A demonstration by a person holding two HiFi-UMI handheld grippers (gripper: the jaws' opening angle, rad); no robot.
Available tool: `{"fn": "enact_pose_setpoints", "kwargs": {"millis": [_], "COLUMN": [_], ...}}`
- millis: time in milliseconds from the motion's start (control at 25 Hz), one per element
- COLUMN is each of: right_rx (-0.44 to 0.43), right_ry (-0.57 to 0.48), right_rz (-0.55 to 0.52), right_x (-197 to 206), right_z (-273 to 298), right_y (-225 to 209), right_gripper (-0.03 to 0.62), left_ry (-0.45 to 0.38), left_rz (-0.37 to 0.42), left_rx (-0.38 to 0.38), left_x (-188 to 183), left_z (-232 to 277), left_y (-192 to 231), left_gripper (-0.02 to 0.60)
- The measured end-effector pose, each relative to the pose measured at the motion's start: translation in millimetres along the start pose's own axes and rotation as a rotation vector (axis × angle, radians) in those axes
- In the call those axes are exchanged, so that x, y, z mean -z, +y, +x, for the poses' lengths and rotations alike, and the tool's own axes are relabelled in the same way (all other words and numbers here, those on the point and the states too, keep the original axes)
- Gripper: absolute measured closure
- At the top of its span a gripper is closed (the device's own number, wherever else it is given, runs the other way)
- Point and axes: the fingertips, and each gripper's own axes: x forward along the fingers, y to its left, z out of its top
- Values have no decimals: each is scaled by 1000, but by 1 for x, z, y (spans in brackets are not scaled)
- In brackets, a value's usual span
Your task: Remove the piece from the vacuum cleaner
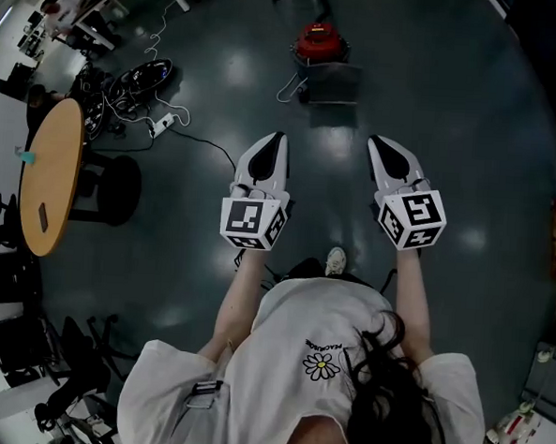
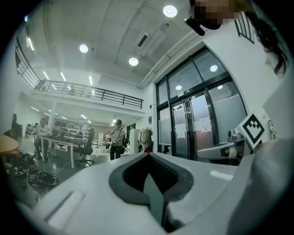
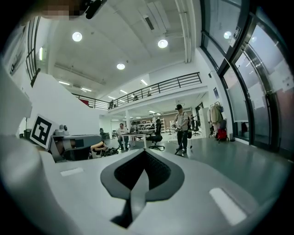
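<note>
The smooth dark floor (image 1: 471, 134) gives little hold, so I fear the vacuum cleaner (image 1: 319, 42) may slide away when I pull on its piece. It stands well ahead of both tools, between them: a low red body with a grey part (image 1: 332, 83) in front. My left tool (image 1: 279, 138) and right tool (image 1: 375, 140) are pressed together, pinching nothing

White short-sleeved T-shirt (image 1: 276, 334) with small daisy print (image 1: 320, 364), long dark hair (image 1: 394, 402) beside the daisy, perhaps a strap clip (image 1: 204, 392).
</note>
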Motion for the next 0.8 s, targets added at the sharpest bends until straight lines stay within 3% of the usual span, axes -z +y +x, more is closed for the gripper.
{"fn": "enact_pose_setpoints", "kwargs": {"millis": [440,680,800], "right_rx": [-34,-50,-47], "right_ry": [39,83,113], "right_rz": [-23,-39,-42], "right_x": [9,14,7], "right_z": [36,100,144], "right_y": [-39,-76,-98], "right_gripper": [571,571,571], "left_ry": [2,-1,35], "left_rz": [-28,-63,-81], "left_rx": [-5,-6,-17], "left_x": [17,35,47], "left_z": [54,120,159], "left_y": [6,38,65], "left_gripper": [580,580,581]}}
